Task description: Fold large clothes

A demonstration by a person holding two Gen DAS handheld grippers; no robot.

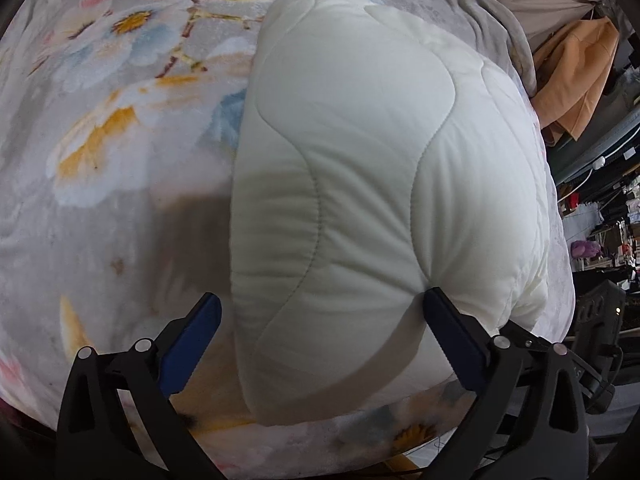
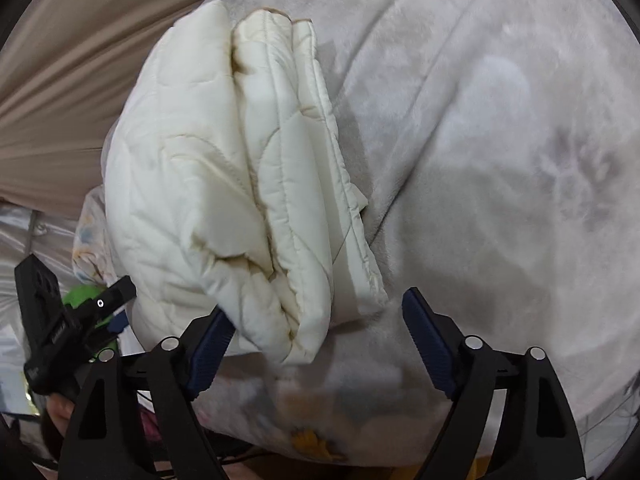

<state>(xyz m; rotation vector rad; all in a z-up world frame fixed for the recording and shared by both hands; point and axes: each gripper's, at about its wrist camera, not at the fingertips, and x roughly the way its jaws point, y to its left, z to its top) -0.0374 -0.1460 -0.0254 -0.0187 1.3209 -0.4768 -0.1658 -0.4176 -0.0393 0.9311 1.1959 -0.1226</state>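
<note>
A cream quilted garment (image 1: 360, 184) lies folded into a thick bundle on a floral fleece blanket (image 1: 112, 128). My left gripper (image 1: 322, 312) is open wide over its near end. One blue finger (image 1: 448, 328) rests against the quilted surface and the other stands over the blanket beside the bundle's edge. In the right wrist view the bundle (image 2: 224, 184) shows its stacked layers and piped edges. My right gripper (image 2: 318, 314) is open, and the bundle's lower corner sits between its pads without being pinched. The left gripper (image 2: 80, 320) shows at the left edge of that view.
The pale grey blanket (image 2: 500, 200) spreads to the right of the bundle. A beige cloth (image 2: 60, 80) hangs at the back left. An orange cloth (image 1: 576, 80) and cluttered shelves (image 1: 608, 220) lie past the bed's right edge. A hand (image 2: 60, 408) is low on the left.
</note>
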